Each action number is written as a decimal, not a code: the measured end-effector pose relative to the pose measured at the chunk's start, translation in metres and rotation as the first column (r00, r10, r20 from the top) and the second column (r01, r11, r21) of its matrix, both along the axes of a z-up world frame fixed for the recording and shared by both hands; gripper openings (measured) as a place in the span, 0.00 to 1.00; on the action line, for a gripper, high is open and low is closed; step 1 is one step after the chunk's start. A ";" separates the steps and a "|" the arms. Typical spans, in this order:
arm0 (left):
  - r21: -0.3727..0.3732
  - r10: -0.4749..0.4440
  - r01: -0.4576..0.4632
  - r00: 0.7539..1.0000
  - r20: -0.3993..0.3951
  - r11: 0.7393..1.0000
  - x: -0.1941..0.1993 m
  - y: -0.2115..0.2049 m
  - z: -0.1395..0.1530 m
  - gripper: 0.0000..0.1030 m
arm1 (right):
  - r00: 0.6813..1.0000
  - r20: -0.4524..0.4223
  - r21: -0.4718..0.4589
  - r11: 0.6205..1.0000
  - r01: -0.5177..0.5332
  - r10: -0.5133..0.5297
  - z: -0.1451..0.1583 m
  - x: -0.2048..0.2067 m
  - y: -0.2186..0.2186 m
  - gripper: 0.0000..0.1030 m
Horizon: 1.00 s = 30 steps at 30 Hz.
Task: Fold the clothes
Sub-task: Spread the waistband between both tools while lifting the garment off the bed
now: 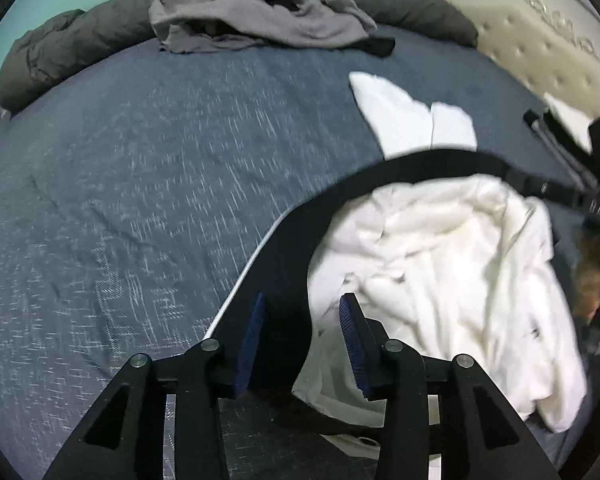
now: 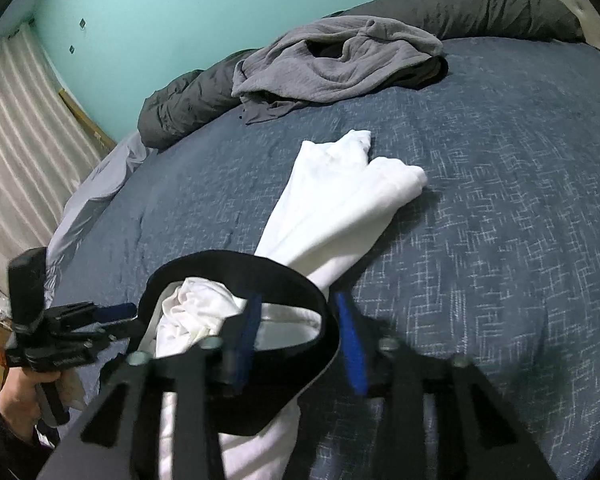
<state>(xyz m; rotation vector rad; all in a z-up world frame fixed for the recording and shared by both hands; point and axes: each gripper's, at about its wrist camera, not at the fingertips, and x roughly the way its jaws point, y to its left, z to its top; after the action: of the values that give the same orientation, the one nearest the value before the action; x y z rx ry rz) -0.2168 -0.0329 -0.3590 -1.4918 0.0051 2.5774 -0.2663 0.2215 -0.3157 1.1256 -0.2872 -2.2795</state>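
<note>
Black waistband [image 1: 284, 320] hangs between left tool [image 1: 302, 344] pads; contact unclear.

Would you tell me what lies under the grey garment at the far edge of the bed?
The grey garment lies on a dark rolled duvet and the blue bedspread. A darker cloth peeks from beneath; the rest is covered.

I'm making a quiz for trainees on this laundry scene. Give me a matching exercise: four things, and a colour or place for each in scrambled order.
Things:
1. waistband
2. grey top
3. bedspread
4. wall

Descriptions:
A. turquoise
B. crumpled at the far edge of the bed
C. black, on the white garment
D. dark blue with pale flecks

Pairs: 1-C, 2-B, 3-D, 4-A
</note>
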 end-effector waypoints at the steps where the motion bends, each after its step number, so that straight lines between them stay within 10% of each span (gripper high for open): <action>1: 0.001 0.005 -0.005 1.000 -0.002 1.000 0.000 -0.002 -0.001 0.25 | 1.000 -0.004 0.007 1.000 0.004 -0.004 0.001 0.000 0.001 0.18; 4: 0.002 0.029 -0.029 1.000 -0.011 1.000 0.000 -0.008 0.002 0.09 | 1.000 -0.011 0.022 1.000 0.017 -0.017 0.002 0.000 0.004 0.05; 10: -0.008 0.050 -0.050 0.998 -0.028 0.999 0.000 -0.011 0.010 0.10 | 1.000 -0.017 0.039 0.999 0.012 -0.012 0.002 0.000 0.003 0.04; 13: 0.001 0.060 -0.060 0.998 -0.021 0.998 -0.005 -0.016 0.008 0.16 | 0.999 -0.034 0.024 1.000 0.009 -0.008 0.007 -0.001 0.002 0.10; 15: 0.007 0.066 -0.066 0.998 -0.012 0.998 -0.006 -0.020 0.006 0.20 | 0.999 -0.048 0.030 1.000 0.007 -0.006 0.011 -0.001 0.000 0.42; 25: 0.028 0.062 -0.062 0.998 0.019 0.998 -0.010 -0.022 0.001 0.29 | 0.998 -0.045 0.068 0.997 -0.041 0.044 0.005 -0.004 -0.018 0.44; 30: 0.048 0.074 -0.075 0.997 0.005 0.996 -0.009 -0.023 0.006 0.32 | 0.999 -0.027 0.073 0.997 -0.016 0.018 -0.001 -0.007 -0.012 0.18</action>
<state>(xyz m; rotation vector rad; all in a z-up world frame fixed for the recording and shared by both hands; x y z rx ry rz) -0.2254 -0.0564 -0.3531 -1.5070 -0.1142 2.6131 -0.2729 0.2090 -0.3167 1.1276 -0.1846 -2.3044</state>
